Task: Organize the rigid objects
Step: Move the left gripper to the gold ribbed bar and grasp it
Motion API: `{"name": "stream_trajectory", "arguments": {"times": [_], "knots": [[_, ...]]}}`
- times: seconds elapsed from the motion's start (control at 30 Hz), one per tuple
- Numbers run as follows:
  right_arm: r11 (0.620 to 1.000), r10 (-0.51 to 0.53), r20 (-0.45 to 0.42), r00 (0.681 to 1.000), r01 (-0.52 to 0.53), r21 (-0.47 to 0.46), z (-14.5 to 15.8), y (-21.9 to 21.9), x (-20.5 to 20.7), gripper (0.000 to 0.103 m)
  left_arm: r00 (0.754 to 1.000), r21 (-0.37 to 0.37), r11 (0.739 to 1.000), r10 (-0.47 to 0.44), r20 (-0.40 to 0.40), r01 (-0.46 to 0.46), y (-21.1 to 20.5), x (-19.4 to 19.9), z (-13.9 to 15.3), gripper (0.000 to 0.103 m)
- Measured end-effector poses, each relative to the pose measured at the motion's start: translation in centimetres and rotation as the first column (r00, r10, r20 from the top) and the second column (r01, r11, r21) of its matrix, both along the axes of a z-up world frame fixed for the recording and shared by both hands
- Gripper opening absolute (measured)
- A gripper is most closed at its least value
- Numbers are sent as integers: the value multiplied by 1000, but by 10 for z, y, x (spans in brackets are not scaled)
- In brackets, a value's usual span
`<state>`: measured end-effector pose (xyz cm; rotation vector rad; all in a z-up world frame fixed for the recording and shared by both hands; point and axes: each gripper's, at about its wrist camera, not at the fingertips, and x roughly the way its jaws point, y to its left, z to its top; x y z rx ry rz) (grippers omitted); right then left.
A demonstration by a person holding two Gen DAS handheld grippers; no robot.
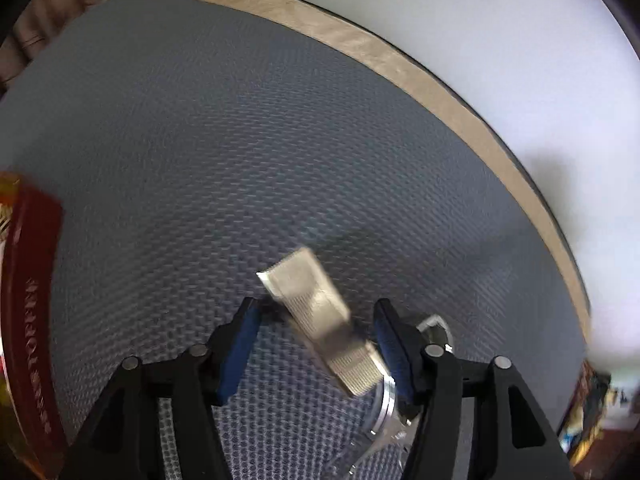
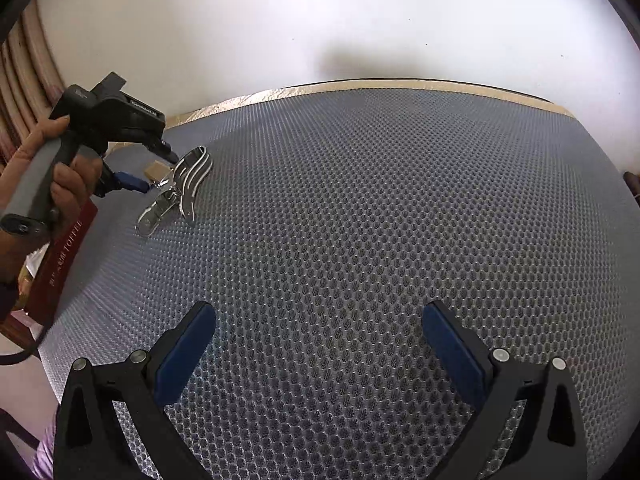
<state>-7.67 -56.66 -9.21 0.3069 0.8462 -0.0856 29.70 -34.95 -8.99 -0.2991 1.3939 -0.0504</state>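
Observation:
A small tan metallic rectangular piece lies blurred between the blue pads of my left gripper, whose jaws stand open around it without touching. Shiny metal tools lie under the right finger. In the right wrist view the left gripper hovers over the tan piece and a pile of shiny metal tools on the grey mesh mat. My right gripper is open and empty above the mat.
A dark red toffee box stands at the mat's left edge, also in the left wrist view. A tan table border and white wall lie behind. Colourful packaging sits at the right.

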Motion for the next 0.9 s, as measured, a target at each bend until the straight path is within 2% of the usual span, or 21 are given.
{"name": "stream_trajectory", "arguments": {"times": [0.13, 0.2, 0.23, 0.27, 0.3, 0.33, 0.4, 0.53, 0.73, 0.8, 0.83, 0.87, 0.9], "knots": [[1000, 0, 1, 1000, 0, 3, 0, 1, 2, 103, 999, 61, 997, -47, 5, 46, -13, 1, 1, 63], [1000, -1, 1, 1000, 1, 7, -2, 4, 12, 103, 995, 141, 985, -96, -13, 97, -28, 3, -1, 63], [1000, -1, 2, 1000, 1, 8, -2, 4, 11, 103, 990, 179, 974, -136, -24, 138, -37, 3, -1, 66], [1000, -1, 3, 1000, 1, 9, -1, 3, 13, 103, 985, 210, 963, -169, -28, 171, -43, 3, -1, 76], [1000, -1, 3, 1000, 1, 10, -1, 3, 12, 103, 986, 224, 960, -161, -53, 169, -43, 4, -3, 84], [1000, -2, 3, 1000, 2, 11, -1, 2, 12, 103, 989, 201, 970, -125, -77, 138, -36, 6, -7, 88], [1000, -1, 3, 1000, 1, 13, 1, 1, 13, 103, 995, 147, 986, -69, -67, 78, -25, 10, -5, 89], [1000, 0, -1, 1000, 0, 9, 1, 0, 14, 103, 988, 196, 969, -140, -62, 150, -36, 9, -5, 90], [1000, 0, -4, 1000, 0, 2, 0, 1, 15, 103, 988, 181, 972, -149, -38, 153, -30, 4, 0, 88], [1000, -1, -6, 1000, 1, 0, 0, 1, 16, 103, 986, 185, 969, -164, -21, 165, -31, -1, 6, 71], [1000, -1, -7, 1000, 1, -1, 0, 1, 16, 103, 985, 183, 968, -174, 1, 171, -30, -5, 12, 38], [1000, -2, -8, 1000, 2, -1, -2, 1, 16, 103, 983, 181, 967, -183, 8, 178, -22, -11, 12, 29], [1000, -3, -9, 1000, 3, -3, -2, 1, 17, 103, 980, 152, 969, -197, -4, 196, -21, -12, 13, 29]]}}
